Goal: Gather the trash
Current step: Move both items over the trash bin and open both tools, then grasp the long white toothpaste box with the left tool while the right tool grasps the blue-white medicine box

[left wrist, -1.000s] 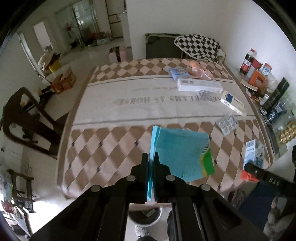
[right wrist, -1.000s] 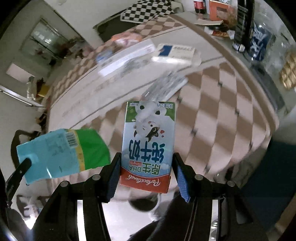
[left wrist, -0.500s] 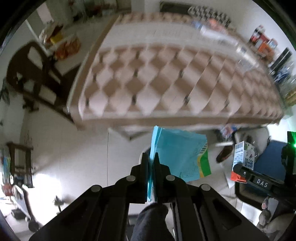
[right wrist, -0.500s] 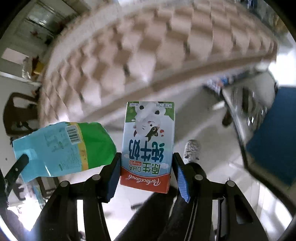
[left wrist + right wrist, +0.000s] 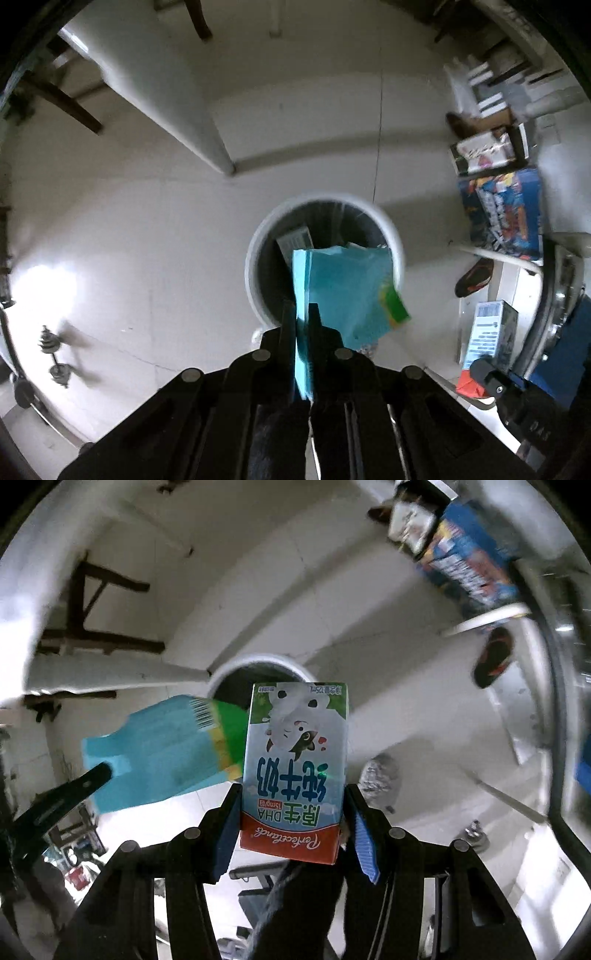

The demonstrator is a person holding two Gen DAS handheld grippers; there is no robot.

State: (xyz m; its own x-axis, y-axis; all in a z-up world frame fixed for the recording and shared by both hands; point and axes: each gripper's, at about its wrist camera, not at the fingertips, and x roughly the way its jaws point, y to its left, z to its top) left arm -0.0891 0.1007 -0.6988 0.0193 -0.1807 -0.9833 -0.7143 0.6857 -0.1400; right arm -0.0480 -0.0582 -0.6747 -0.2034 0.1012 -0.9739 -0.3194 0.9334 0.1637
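Left gripper [image 5: 303,325] points straight down, jaws have just been opening a crack, with the blue packet [image 5: 343,291] between them by its thin folded edge; in this blurry view the fingers [image 5: 287,325] look barely apart from the packet, so the hold looks like it is letting go. Packet hangs right over the trash bin [image 5: 255,251], green end lowest. Judged light, floppy, slick film; an edge pinch is the only sensible hold and it should fall free once released, though it may flutter toward the rim.

Right gripper [image 5: 293,812] is clamped on the milk carton [image 5: 295,760], blue pads pressed on both narrow sides near the red base, carton upside down. Looks stiff, light, probably empty; side squeeze is fine, too much would dent it.

Farther down, bin sits on the pale floor [image 5: 147,229] with a box already inside. Carton is above the bin but nearer its edge. Shoe [image 5: 474,277] and game boxes [image 5: 506,210] lie off to the side, well apart.
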